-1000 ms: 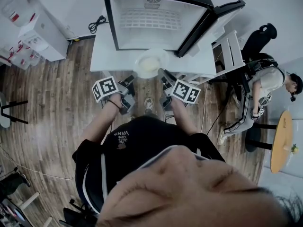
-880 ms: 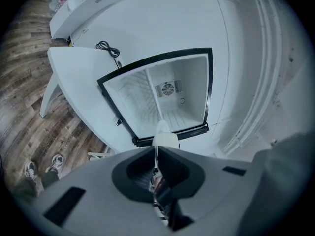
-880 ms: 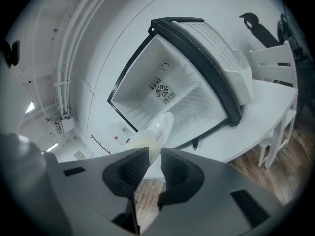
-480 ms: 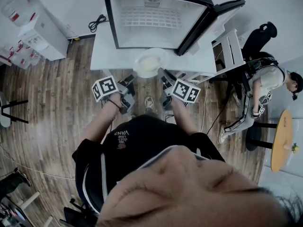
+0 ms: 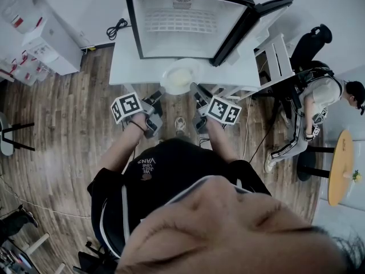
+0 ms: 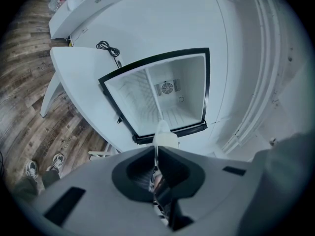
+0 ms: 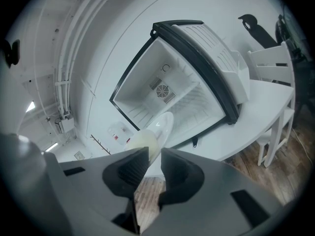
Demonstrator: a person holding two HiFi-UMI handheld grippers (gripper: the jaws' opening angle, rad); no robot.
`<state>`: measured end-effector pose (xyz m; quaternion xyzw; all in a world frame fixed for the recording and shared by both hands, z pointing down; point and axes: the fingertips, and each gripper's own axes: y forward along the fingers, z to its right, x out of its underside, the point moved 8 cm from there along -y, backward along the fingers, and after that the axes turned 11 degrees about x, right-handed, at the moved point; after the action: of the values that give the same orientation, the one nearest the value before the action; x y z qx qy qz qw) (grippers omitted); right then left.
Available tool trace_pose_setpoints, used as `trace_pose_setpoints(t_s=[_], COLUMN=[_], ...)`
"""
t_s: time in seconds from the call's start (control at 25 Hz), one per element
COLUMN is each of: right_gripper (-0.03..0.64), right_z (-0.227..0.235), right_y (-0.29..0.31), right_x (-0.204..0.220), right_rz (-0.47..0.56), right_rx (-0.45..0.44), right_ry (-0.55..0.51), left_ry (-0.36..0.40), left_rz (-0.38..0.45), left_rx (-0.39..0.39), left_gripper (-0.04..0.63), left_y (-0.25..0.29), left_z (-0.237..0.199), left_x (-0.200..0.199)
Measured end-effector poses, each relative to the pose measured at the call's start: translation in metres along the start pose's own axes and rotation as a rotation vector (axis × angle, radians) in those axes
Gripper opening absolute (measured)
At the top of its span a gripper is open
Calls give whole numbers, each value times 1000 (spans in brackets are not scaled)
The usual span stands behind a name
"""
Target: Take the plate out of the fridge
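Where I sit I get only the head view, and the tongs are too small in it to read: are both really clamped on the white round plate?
Observer: In the left gripper view the left tongs are shut on the rim of the white round plate, which shows there edge-on.
Operator: And the right side?
Observer: In the right gripper view the right tongs stand wider apart than the left ones. The plate's rim fills the gap at their tips, though, so they appear clamped on it too.
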<state>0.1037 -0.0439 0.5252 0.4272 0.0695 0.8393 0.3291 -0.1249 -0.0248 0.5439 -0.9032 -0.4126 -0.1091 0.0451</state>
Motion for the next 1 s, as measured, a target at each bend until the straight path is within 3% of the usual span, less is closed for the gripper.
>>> trace_pose_setpoints(t_s=[1.0], right_gripper=[83], right_z=[-6], right_y=[9], right_x=[-3], right_rz=[-4], right_rx=[3], right_ry=[-27], left_ry=[-9], left_rz=[8], left_rx=[4], left_gripper=[32], left_y=[-2], left_z=[-4], left_x=[-8])
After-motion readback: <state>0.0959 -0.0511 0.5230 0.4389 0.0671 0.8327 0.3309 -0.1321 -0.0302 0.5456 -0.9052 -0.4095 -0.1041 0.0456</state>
